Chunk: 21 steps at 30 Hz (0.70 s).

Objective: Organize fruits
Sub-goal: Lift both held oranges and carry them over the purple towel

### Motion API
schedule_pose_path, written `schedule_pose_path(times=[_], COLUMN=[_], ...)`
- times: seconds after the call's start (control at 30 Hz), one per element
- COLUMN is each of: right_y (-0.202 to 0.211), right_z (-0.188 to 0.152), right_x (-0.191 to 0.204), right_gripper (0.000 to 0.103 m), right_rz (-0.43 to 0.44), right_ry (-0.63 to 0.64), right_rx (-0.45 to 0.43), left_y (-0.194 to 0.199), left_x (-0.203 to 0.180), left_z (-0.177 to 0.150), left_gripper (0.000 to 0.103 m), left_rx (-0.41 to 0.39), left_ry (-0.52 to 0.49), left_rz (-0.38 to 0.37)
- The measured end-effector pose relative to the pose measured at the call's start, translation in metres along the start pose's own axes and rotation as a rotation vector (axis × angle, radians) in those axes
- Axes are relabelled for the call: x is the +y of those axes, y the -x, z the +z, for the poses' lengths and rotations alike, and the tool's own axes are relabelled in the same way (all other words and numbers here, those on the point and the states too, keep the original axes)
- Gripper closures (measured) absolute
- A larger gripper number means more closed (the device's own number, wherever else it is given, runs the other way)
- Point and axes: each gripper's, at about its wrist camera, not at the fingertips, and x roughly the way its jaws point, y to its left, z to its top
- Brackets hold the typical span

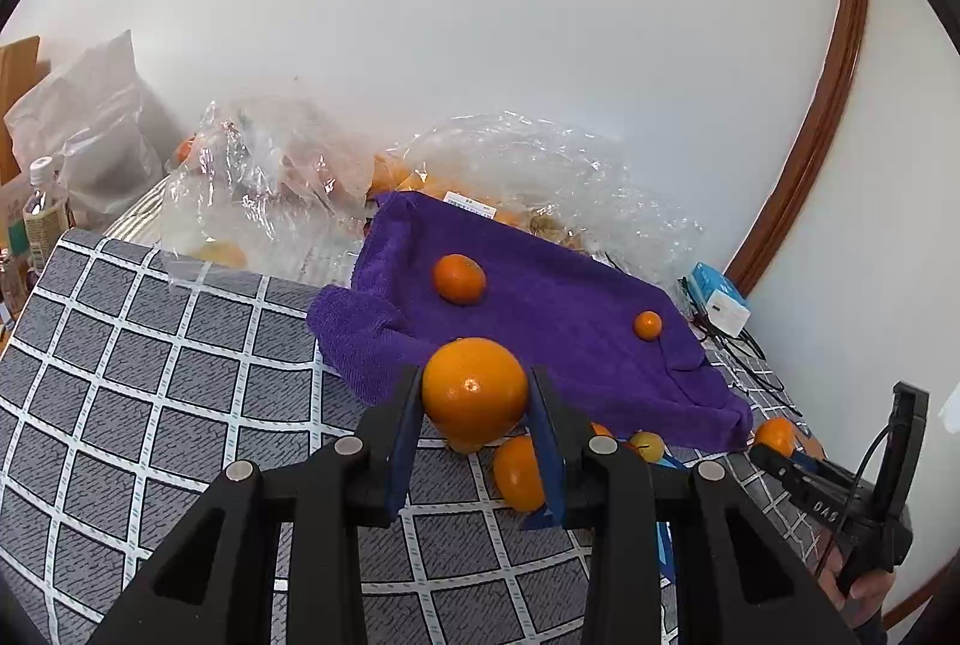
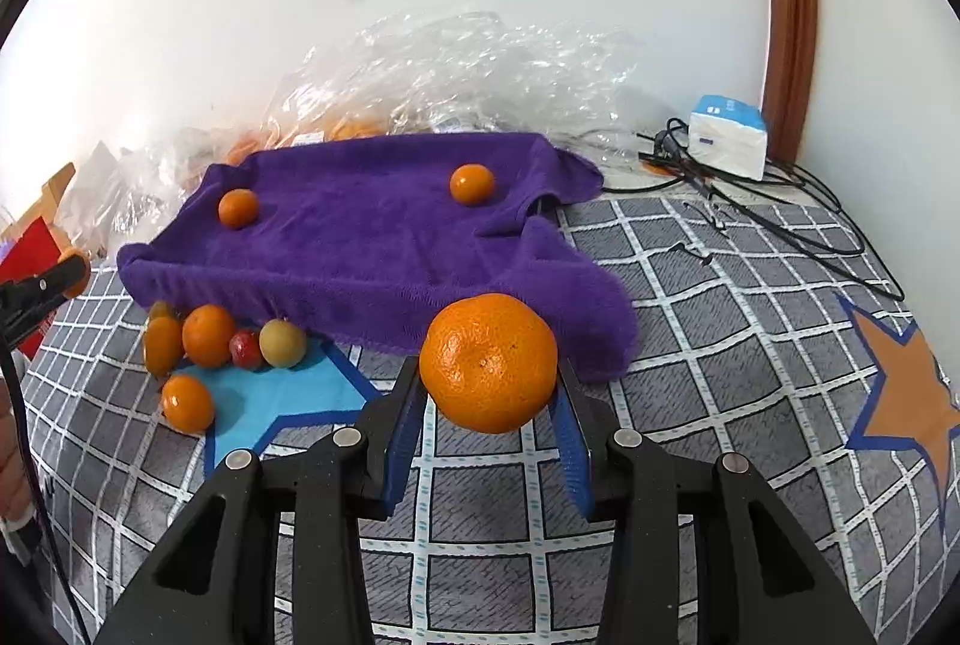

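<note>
Left wrist view, from the left: a bottle at the edge, then crinkled clear bags along the wall with orange fruit inside. At centre the left gripper pinches an orange between its blue pads, held above the checked cloth. Behind it lies a purple towel bearing 2 small oranges, well apart. Loose fruit sits on the cloth just under the towel's near edge. Far right is the right gripper, gripping its own orange.

Right wrist view, from the left: 6 loose fruits cluster on a blue star by the towel's front edge, 1 of them red and 1 yellow-green. At centre the right gripper clamps a mandarin in the air, in front of the towel's right corner. Cables and a white box lie at the back right, and an orange star marks the cloth at far right.
</note>
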Motion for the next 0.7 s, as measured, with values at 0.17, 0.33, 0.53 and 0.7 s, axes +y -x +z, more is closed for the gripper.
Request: schedule_pose_path(times=[0.17,0.33,0.53,0.7], right_y=[0.009,0.013,0.013,0.008], right_z=[0.008,0.018,0.035,0.056], right_x=[0.005,0.009,0.014,0.017], right_gripper=[0.062,0.062,0.062,0.062], right_rz=[-0.017,-0.009,-0.008,-0.003], right_ry=[0.015,0.006,0.022,0.025], right_rx=[-0.015,-0.029,-0.039,-0.055], left_y=[0.0,-0.001,0.001,0.012], left_x=[-0.006,-0.008,-0.013,-0.032], left_z=[-0.001,0.001,0.008,0.028], left_gripper=[0.07,0.07,0.07,0.07], left_rx=[-0.011,-0.005,0.026,-0.013], left_ry=[-0.031,-0.038,-0.044,-0.109], left_rz=[0.029,0.038,0.089,0.115])
